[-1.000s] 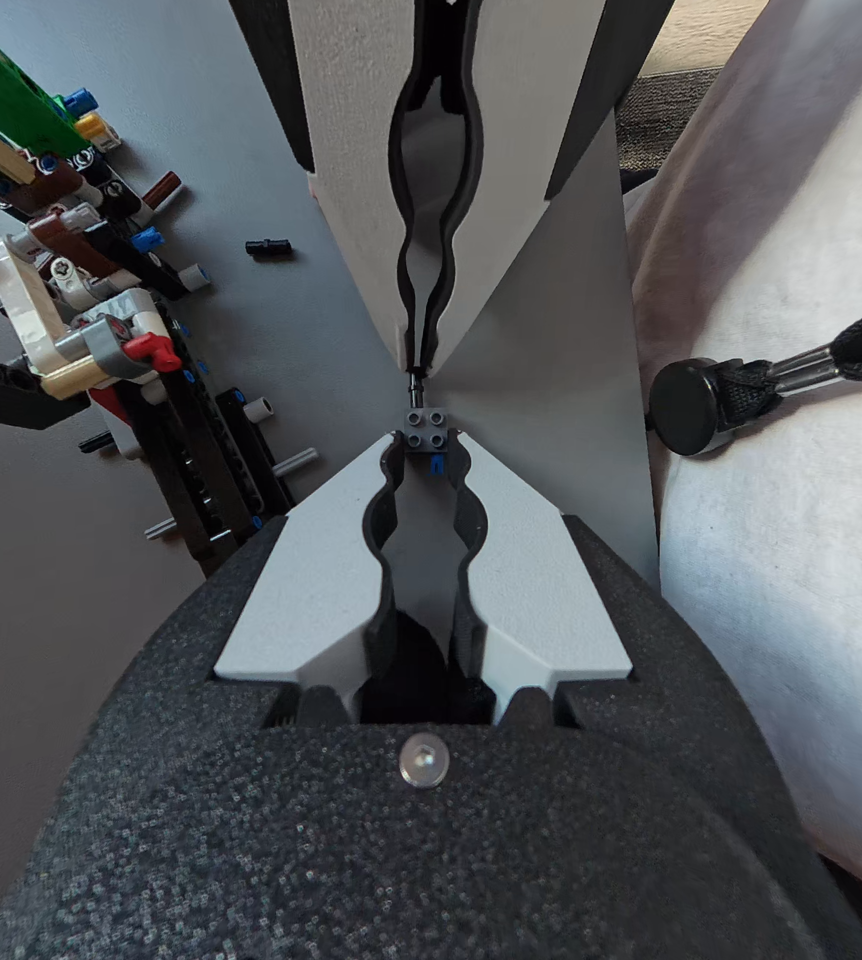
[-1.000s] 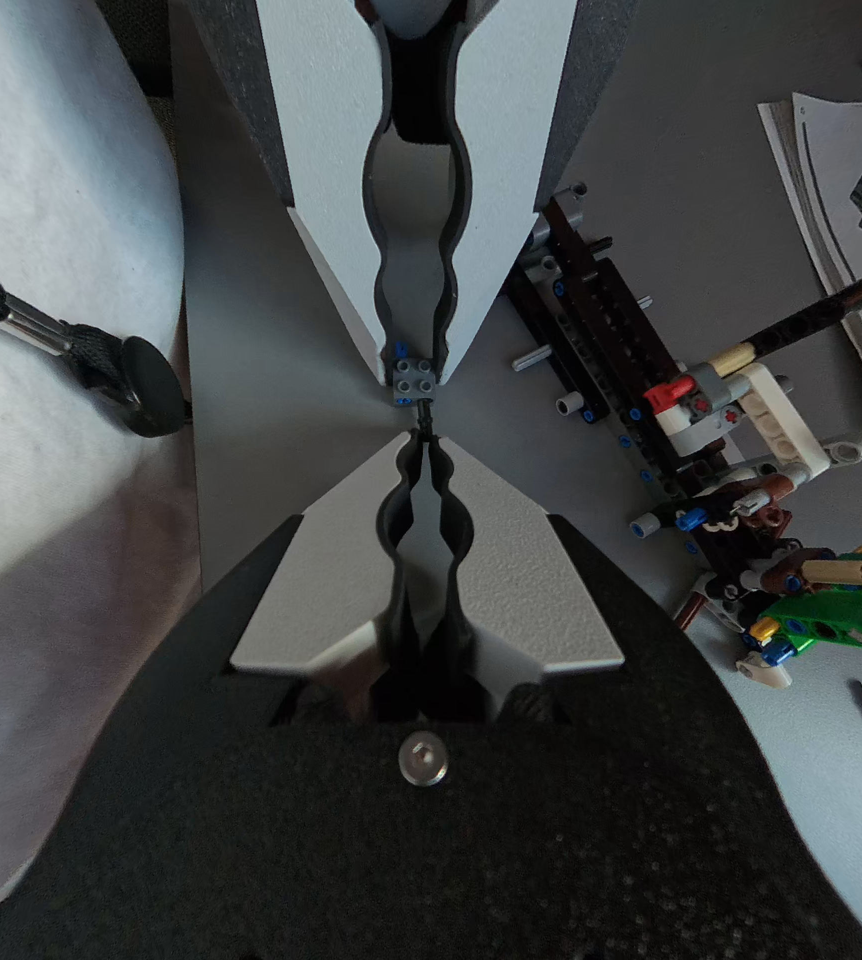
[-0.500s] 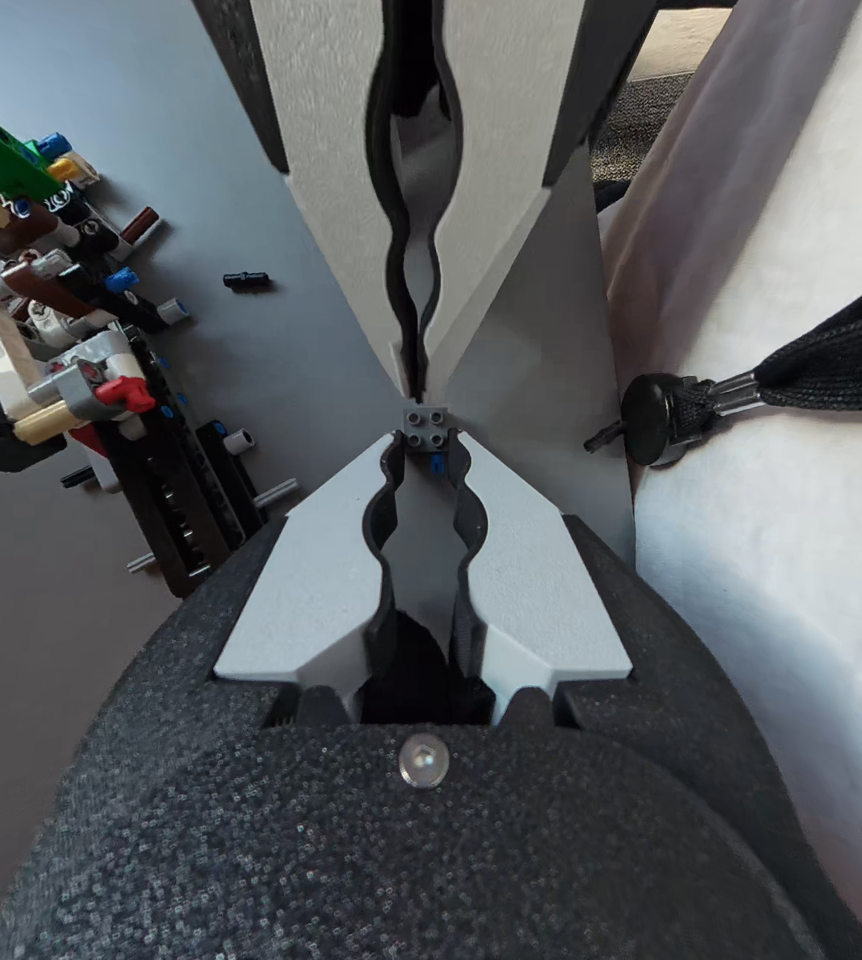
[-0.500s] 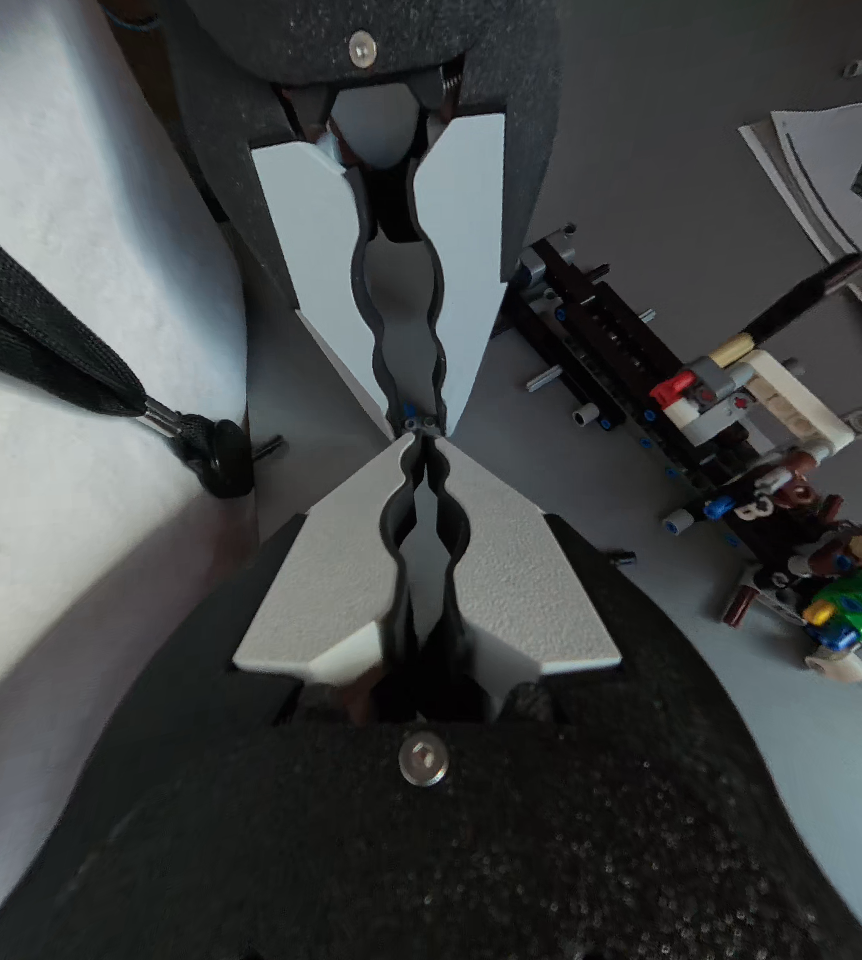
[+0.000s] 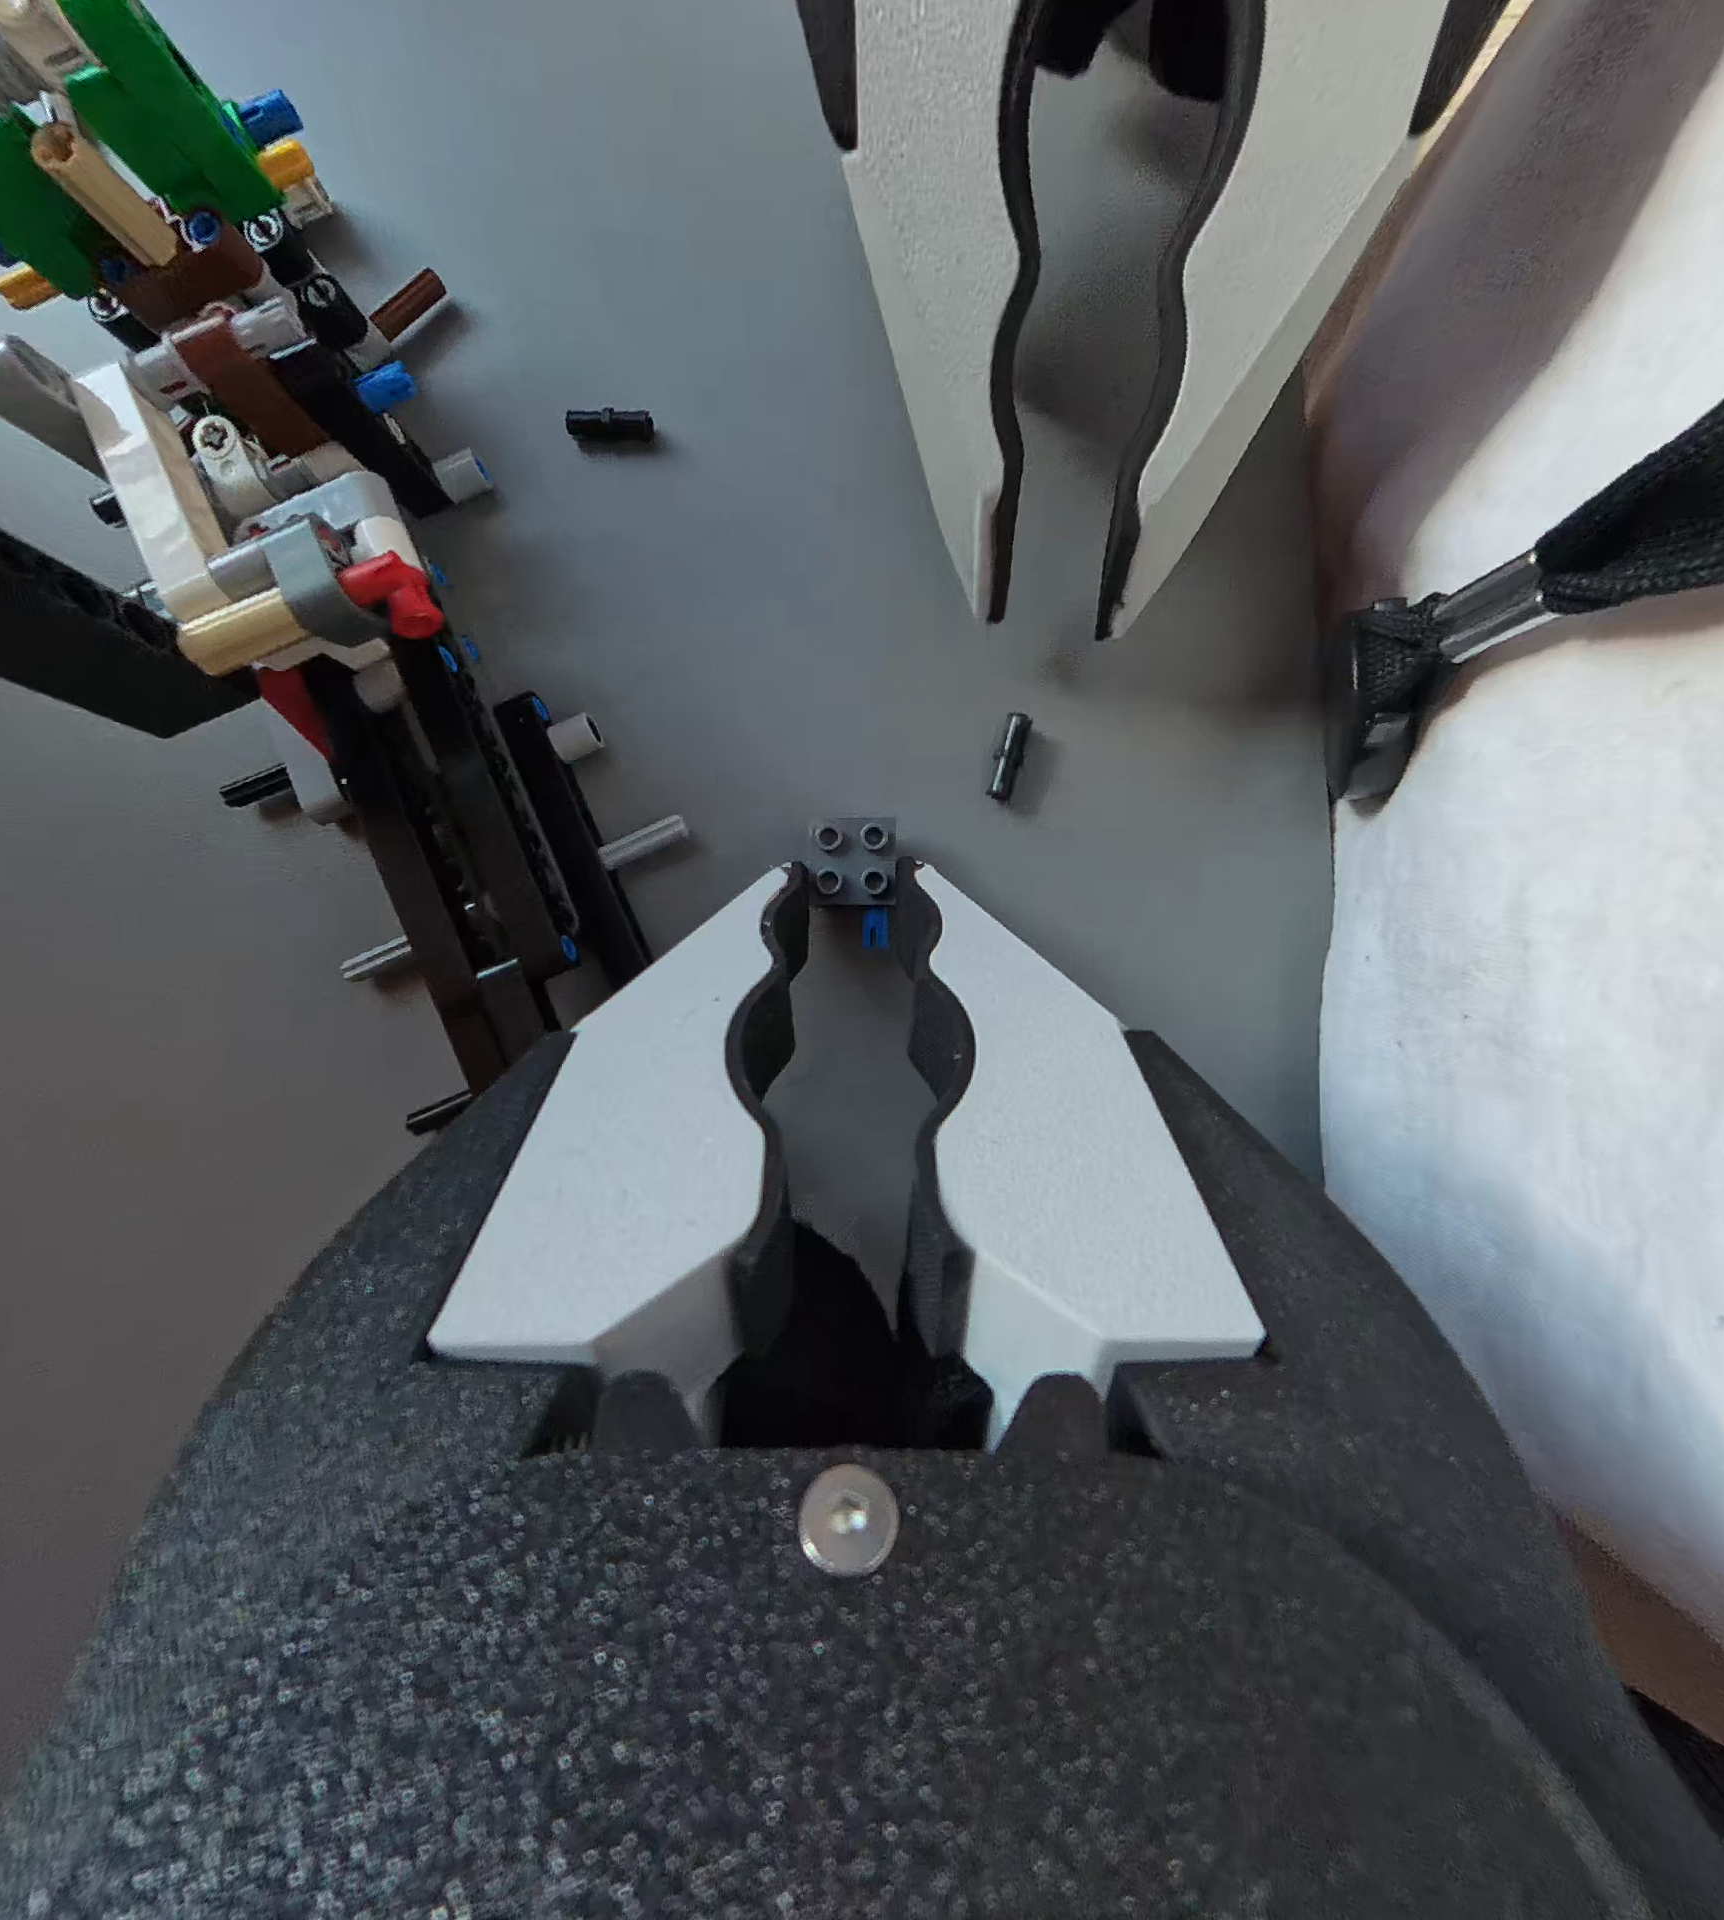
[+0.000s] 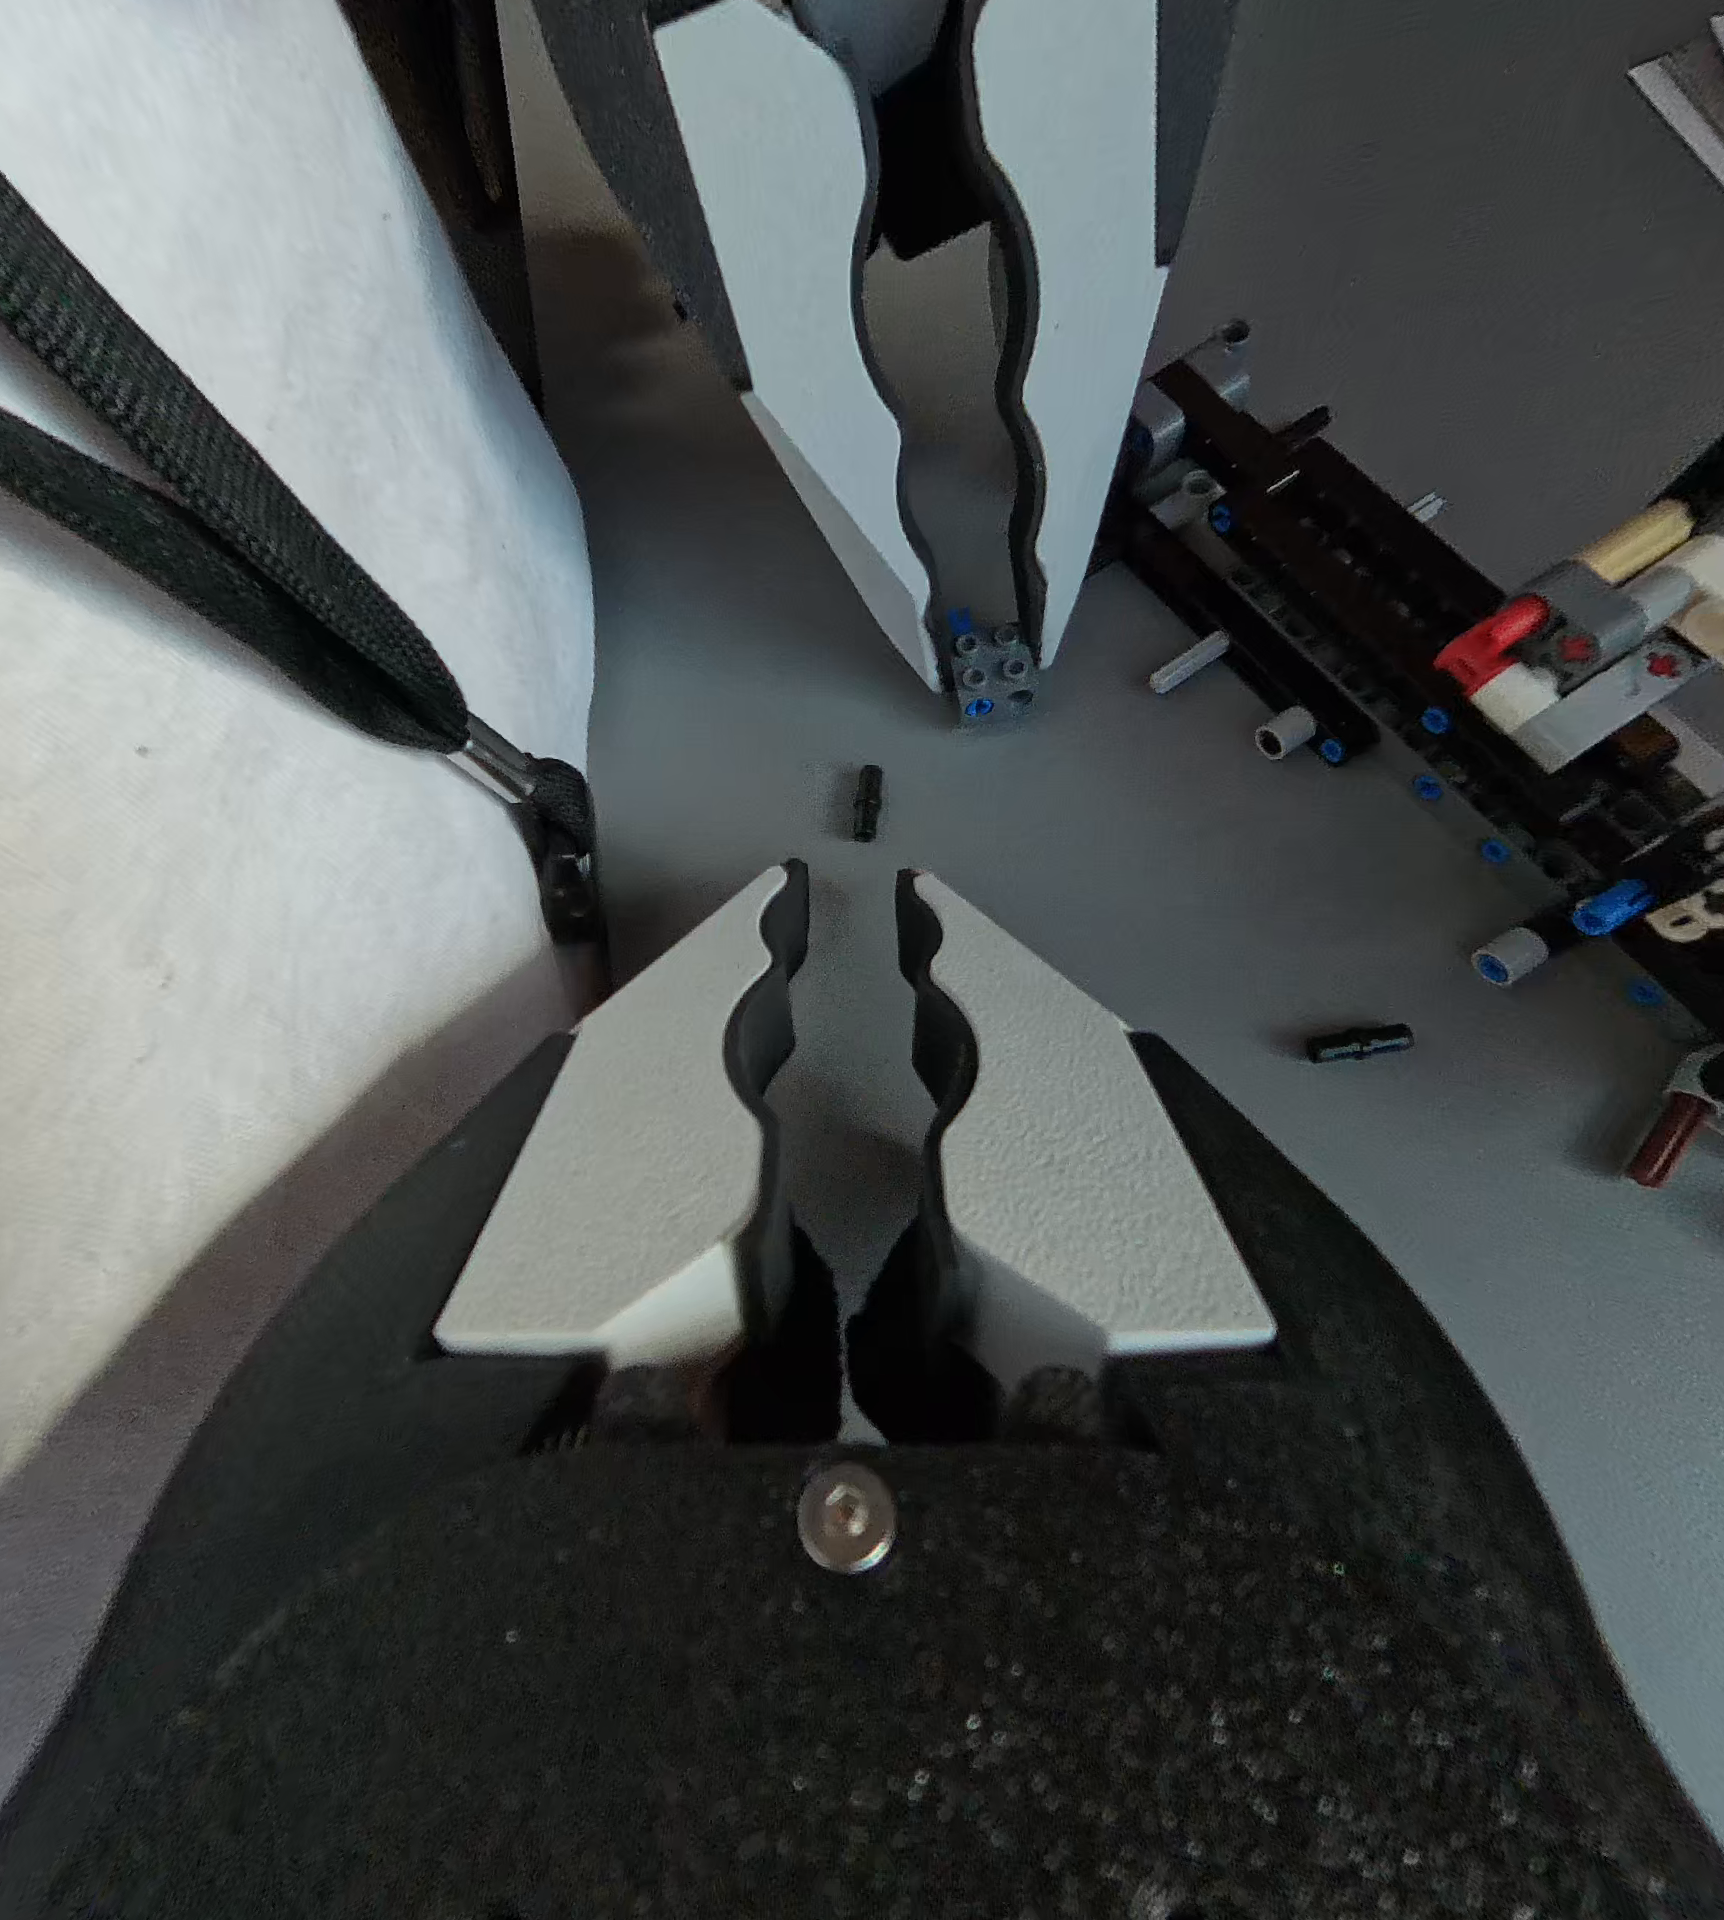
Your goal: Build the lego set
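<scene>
Small dark grey studded brick [image 5: 853, 860] with blue pin [image 5: 873, 928] pinched between pads of left tool [image 5: 853, 883], just above grey surface [image 5: 733, 582]. Right tool [image 6: 851, 883] parted, grasp bare; short black pin [image 6: 866, 801] lies on surface just ahead of its tips. Second black pin [image 6: 1358, 1042] near multicoloured brick model [image 6: 1523, 665]. White garment [image 6: 214, 831] with black strap [image 6: 172, 520] at surface edge.

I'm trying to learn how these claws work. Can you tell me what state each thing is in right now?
Left claw: shut on the small grey studded brick.
Small grey studded brick: pinched between the claw tips, blue pin sticking out of it.
Right claw: open, nothing in it.
Near black pin: lying loose on the grey table, just ahead of the right claw.
Far black pin: lying loose.
Brick model: partly built, lying on the table.
</scene>
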`<state>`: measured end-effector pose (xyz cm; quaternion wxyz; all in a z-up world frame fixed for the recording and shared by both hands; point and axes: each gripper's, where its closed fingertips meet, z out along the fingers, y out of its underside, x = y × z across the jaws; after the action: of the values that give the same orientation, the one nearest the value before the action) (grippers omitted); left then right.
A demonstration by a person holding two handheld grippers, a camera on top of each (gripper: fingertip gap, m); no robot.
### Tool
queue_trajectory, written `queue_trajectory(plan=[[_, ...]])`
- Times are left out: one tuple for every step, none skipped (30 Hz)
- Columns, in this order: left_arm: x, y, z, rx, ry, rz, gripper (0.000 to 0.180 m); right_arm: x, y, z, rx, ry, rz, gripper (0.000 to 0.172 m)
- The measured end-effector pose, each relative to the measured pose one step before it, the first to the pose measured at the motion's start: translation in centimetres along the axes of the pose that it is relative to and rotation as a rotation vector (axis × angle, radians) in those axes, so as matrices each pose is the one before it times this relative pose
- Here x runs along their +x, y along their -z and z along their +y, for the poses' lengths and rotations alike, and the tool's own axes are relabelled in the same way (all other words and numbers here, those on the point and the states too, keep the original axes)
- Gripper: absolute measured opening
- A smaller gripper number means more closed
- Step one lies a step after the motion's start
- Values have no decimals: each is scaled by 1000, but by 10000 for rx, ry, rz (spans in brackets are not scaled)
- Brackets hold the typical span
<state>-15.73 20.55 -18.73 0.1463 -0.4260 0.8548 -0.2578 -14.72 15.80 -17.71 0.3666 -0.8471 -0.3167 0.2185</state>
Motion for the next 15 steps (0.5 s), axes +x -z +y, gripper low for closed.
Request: queue_trajectory(plan=[[143, 261, 49, 75, 26, 74, 14, -82, -338, 178, -86, 284, 65, 15], [260, 245, 48, 90, 42, 149, 14, -10, -270, -17, -38, 238, 64, 15], [216, 207, 46, 87, 47, 100, 14, 125, -255, -150, 14, 132, 117, 15], [98, 149, 48, 90, 23, 14, 14, 293, -238, -116, 17, 58, 168, 14], [116, 79, 78, 66, 15, 15, 14, 391, -224, -105, 30, 54, 208, 15], [56, -15, 137, -11, 1, -23, 14, 236, -231, -67, 0, 84, 119, 14], [-36, -93, 175, -72, -45, -87, 14, 322, -193, -22, -83, 86, 188, 13], [-16, -143, 165, -96, -66, -86, 14, 461, -186, 52, -114, 101, 307, 12], [59, -169, 119, -79, -45, -31, 14, 61, -109, -46, -37, 130, 73, 11], [111, -175, 65, -55, -14, 4, 14, -86, -75, -55, -22, 75, -16, 11], [153, -101, -125, 70, -9, 16, 14, 153, -44, -27, -22, 28, 137, 9], [188, -75, -101, 59, 18, 45, 14, 3, -42, -30, 32, 36, 61, 6], [177, -59, -89, 48, 10, 32, 14, -94, 3, 0, 21, 74, 7, 4], [94, -55, -67, 53, -14, -13, 14, 15, 22, 23, 0, 86, 48, 5], [65, -38, -69, 68, -13, -16, 14, -3, 25, 19, -2, 40, 8, 5]])
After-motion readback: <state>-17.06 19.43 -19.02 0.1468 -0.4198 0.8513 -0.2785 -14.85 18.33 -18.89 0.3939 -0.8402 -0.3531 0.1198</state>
